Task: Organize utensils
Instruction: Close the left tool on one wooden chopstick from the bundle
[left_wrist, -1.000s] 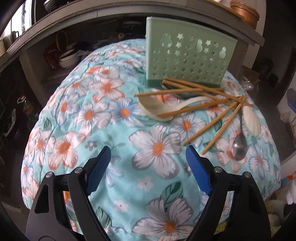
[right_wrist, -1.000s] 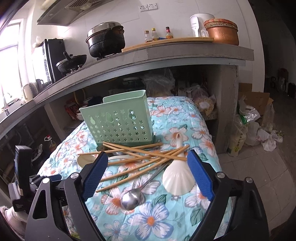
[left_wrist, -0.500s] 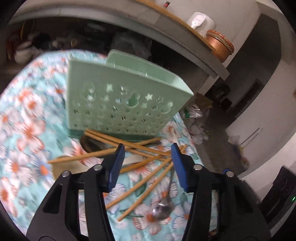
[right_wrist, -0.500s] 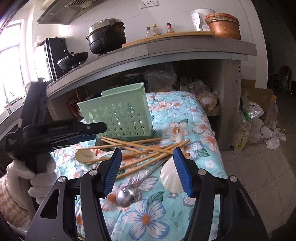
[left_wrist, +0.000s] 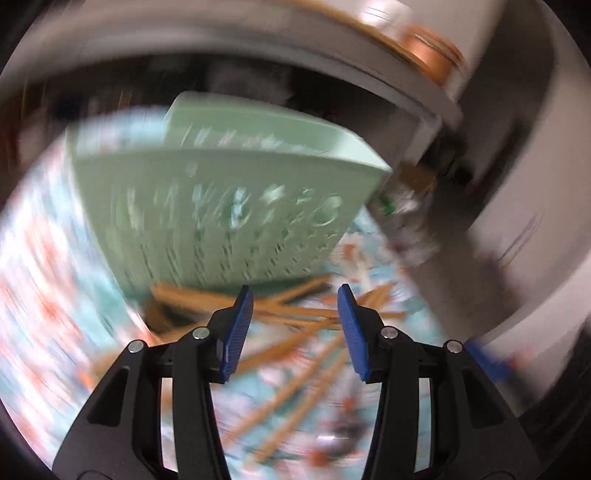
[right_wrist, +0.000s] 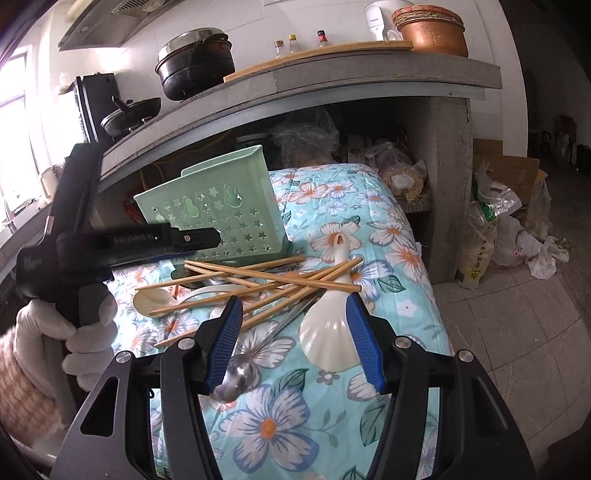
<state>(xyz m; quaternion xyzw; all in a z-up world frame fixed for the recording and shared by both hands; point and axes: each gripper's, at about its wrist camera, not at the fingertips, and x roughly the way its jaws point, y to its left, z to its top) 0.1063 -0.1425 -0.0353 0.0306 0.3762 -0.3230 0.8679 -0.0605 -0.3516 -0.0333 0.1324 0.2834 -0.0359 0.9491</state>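
Wooden chopsticks (right_wrist: 258, 280) and spoons lie loose; sorting not begun.

Ahead of your right gripper (right_wrist: 295, 332) the pile lies in front of the green holder (right_wrist: 221, 218), which looks empty. Both grippers are half-parted, grasping nothing. Your right view shows the metal spoon (right_wrist: 236, 373), white spoon (right_wrist: 328, 332) and left gripper (right_wrist: 192, 240) clearly; your left view is blurred, left gripper (left_wrist: 295, 325) over the chopsticks.

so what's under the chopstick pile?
Under the chopsticks: a cream spoon, a white ladle and a metal spoon, on the floral cloth. The handles' crossings are covered.
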